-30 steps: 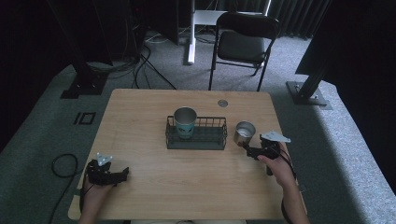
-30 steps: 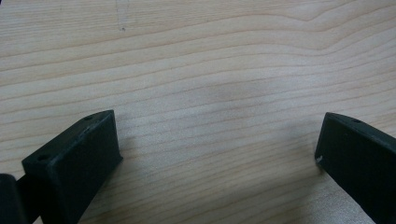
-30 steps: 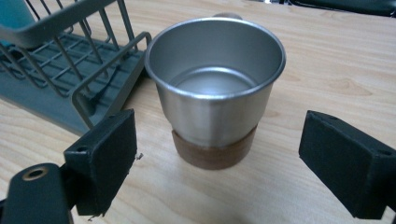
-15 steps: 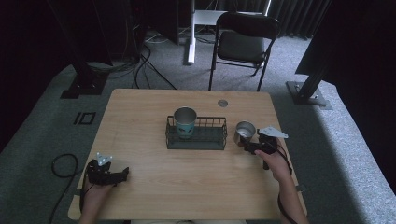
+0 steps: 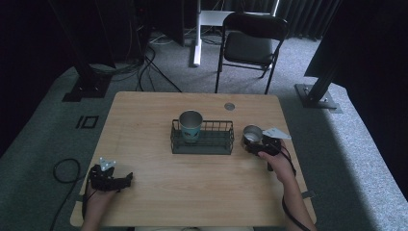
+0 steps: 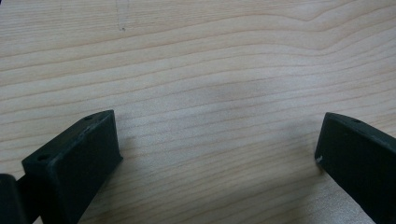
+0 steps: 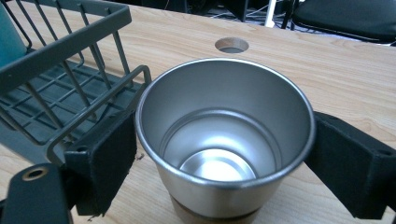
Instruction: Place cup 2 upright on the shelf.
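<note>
Since a moment ago, the right gripper [image 5: 260, 146] has slid a little closer to the steel cup [image 5: 252, 134], and the left gripper [image 5: 111, 179] has stayed where it was. The wooden table [image 5: 159, 120] is the biggest thing, with a folding chair [image 5: 252, 43] on the floor past its far edge. A dark wire basket [image 5: 202, 143] sits near the middle of the table, a bit toward the far edge. A teal cup [image 5: 190, 125] stands upright in the left end of the basket. The steel cup stands upright on the table just beside the right end of the basket, toward the table's right edge. In the right gripper view the steel cup [image 7: 224, 140] is open at the top, shiny inside, with nothing in it. The right gripper [image 7: 224, 163] has one black jaw on each side of the cup, close up against its wall, but I cannot tell if they are squeezing it yet. The basket [image 7: 70, 84] wall is right next to the jaw on the left of that view. A small round hole [image 5: 229, 106] is in the table near the far edge, beyond the steel cup. The left gripper rests near the table's near left corner, well apart from the cups. In the left gripper view, the left gripper [image 6: 217, 144] has its jaws wide apart over bare wood, holding nothing.
</note>
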Tool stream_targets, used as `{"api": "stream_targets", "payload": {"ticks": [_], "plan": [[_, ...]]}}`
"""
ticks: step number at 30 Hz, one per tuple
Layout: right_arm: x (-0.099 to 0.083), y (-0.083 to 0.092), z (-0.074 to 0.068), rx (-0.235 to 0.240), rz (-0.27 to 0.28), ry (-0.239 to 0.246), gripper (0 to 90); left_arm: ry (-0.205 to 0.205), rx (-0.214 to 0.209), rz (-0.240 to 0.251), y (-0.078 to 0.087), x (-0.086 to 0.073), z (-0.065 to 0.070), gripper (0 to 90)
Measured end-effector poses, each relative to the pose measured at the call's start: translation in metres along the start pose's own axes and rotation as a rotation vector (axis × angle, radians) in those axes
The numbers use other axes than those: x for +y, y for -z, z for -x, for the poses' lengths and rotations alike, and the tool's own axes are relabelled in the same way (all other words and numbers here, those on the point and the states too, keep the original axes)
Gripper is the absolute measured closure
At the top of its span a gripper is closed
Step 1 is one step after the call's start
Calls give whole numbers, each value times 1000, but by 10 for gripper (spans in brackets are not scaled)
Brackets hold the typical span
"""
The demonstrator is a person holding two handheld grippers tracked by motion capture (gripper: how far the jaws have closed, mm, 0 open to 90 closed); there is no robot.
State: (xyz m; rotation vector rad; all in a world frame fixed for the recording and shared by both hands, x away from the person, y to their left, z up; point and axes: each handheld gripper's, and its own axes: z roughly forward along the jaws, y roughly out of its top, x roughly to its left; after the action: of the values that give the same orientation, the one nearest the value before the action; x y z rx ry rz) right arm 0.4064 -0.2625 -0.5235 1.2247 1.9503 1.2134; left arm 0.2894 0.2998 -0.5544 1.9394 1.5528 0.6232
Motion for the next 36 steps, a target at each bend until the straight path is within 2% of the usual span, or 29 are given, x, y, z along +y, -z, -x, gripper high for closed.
{"api": "stream_targets", "payload": {"ticks": [9, 11, 15, 24, 32, 36], "plan": [[0, -7, -1, -11, 5, 3, 111, 0, 0, 0, 0, 0, 0, 4], [0, -10, -2, -19, 4, 17, 111, 0, 0, 0, 0, 0, 0, 4], [-1, -11, -2, -25, 12, 8, 111, 0, 0, 0, 0, 0, 0, 4], [1, -10, -2, -31, 14, -6, 127, 0, 0, 0, 0, 0, 0, 4], [4, -9, -3, -49, -9, 27, 134, 0, 0, 0, 0, 0, 0, 4], [6, -7, -1, -42, -8, 19, 134, 0, 0, 0, 0, 0, 0, 4]]}}
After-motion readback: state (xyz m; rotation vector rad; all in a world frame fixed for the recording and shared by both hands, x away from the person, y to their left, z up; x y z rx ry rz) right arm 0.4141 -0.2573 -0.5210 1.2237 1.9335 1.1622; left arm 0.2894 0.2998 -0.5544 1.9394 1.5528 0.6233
